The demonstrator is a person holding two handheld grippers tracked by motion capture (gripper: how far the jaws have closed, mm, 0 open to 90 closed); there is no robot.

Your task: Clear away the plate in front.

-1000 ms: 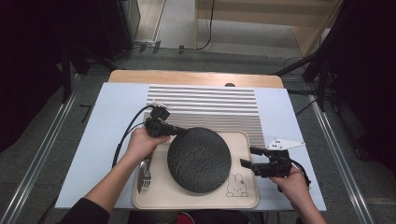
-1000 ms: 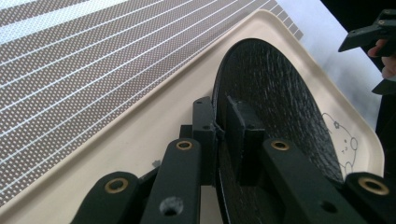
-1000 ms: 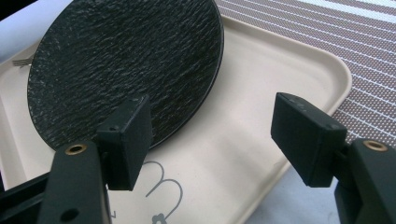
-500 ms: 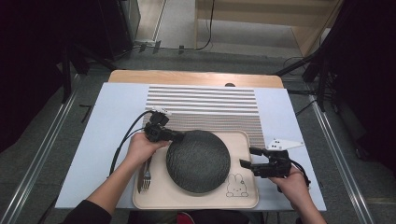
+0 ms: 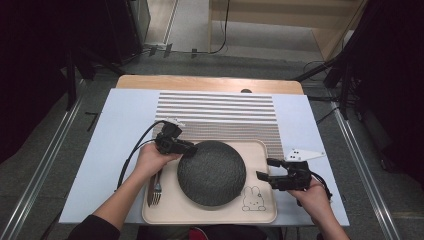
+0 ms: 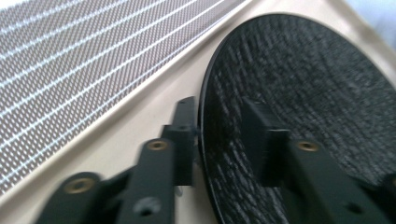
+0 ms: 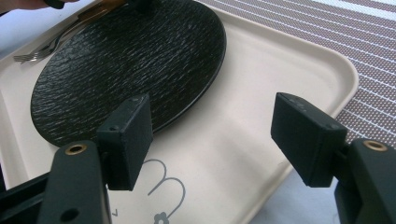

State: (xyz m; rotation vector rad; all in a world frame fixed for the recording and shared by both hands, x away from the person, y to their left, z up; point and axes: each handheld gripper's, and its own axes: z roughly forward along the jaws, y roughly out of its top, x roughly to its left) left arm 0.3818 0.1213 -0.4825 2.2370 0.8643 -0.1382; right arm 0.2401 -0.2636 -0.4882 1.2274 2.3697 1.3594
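Your blue-covered table (image 5: 115,150) carries a striped mat and, on the near side of it, the cream tray (image 5: 260,212), with the black plate (image 5: 212,172) lying flat at the tray's middle and a fork (image 5: 156,192) on its left strip. You look to be letting the plate go: the left gripper (image 6: 219,126) straddles its rim with jaws that have just been opening, seemingly no longer pressing, so next back it clear; the right gripper (image 7: 212,135) waits wide and empty at the tray's right edge. Since a second ago the plate has slid slightly right.

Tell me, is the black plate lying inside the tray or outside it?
Inside: the black plate lies within the rim of the tray, beside the fork.
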